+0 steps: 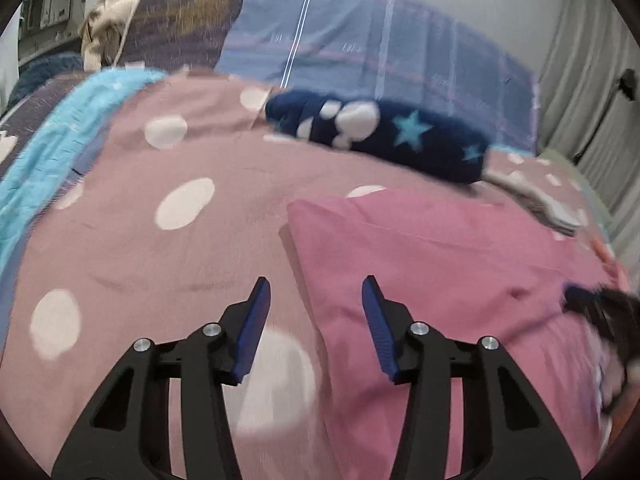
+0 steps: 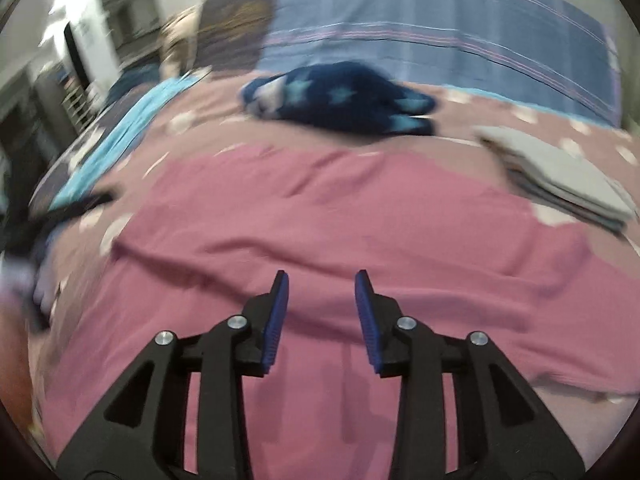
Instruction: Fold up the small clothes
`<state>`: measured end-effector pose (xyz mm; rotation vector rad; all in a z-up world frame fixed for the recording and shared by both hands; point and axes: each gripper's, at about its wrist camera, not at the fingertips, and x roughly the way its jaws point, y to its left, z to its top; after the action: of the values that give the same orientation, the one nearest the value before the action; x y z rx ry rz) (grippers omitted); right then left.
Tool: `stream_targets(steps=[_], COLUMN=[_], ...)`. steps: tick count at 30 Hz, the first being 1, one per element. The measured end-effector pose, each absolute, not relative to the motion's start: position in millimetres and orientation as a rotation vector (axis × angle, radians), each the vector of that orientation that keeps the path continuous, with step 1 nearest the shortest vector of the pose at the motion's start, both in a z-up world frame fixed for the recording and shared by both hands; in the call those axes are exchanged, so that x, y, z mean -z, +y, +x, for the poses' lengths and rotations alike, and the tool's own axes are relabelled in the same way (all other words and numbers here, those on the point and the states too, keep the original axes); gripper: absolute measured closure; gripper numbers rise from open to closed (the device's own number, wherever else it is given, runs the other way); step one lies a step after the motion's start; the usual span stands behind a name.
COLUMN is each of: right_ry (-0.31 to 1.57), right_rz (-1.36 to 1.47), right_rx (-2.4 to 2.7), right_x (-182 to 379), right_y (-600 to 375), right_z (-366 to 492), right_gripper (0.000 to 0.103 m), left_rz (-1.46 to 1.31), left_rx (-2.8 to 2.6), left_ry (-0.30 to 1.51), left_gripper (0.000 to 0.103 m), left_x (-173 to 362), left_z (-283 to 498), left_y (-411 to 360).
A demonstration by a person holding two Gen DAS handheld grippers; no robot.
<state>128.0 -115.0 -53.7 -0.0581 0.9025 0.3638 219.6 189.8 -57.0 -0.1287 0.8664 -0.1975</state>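
The pink garment (image 2: 320, 216) is seen spread flat on the polka-dot bed (image 1: 132, 240), filling the centre of the right wrist view. Both the left tongs (image 1: 316, 300) and right tongs (image 2: 321, 292) are held wide apart above it, with nothing gripped. A navy star-patterned garment (image 1: 384, 136) is seen further up the frame.

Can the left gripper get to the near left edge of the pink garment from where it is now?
Probably yes. The left gripper is open and empty, right above the pink garment, whose left edge lies flat on the spotted bedsheet with nothing covering it.
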Motion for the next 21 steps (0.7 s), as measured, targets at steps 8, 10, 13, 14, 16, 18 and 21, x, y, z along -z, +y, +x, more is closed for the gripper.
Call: stream_targets(steps=[8,10,13,14,16,18,21], right_ry=[0.932,0.964,0.951,0.950,0.938,0.901,0.845], right_rz=[-0.133,-0.109,-0.077,-0.078,-0.094,-0.098,-0.037], right_rx=[-0.463,-0.452,-0.456,-0.451,-0.435,-0.409,-0.347], right_x=[79.3,92.6,92.4,90.5,86.9,78.2,62.6], right_y=[-77.6,-83.5,-89.6,-91.2,-94.1,-104.2,-134.5], right_z=[108.9,111.4,108.7,106.8,102.6,97.2,94.4], right_gripper=[0.056,0.056,0.056,0.056,0.056,0.056,0.056], left_rz=[-0.123,-0.079,-0.049,-0.091,-0.141,-0.129,-0.088], left_rx=[0.222,0.116,0.025,0.043,0.068,0.152,0.317], left_ry=[0.894,0.913,0.906,0.898,0.870,0.818,0.782], left_gripper=[0.099,0.103,0.103,0.103,0.103,0.103,0.095], left_x=[69.6,79.9,92.8,90.4,79.2,61.7,43.9], left_z=[278.6,286.3,285.6,281.1,266.0,242.1,208.4], left_y=[179.4,192.3,215.3,221.9,229.8,220.4,193.7])
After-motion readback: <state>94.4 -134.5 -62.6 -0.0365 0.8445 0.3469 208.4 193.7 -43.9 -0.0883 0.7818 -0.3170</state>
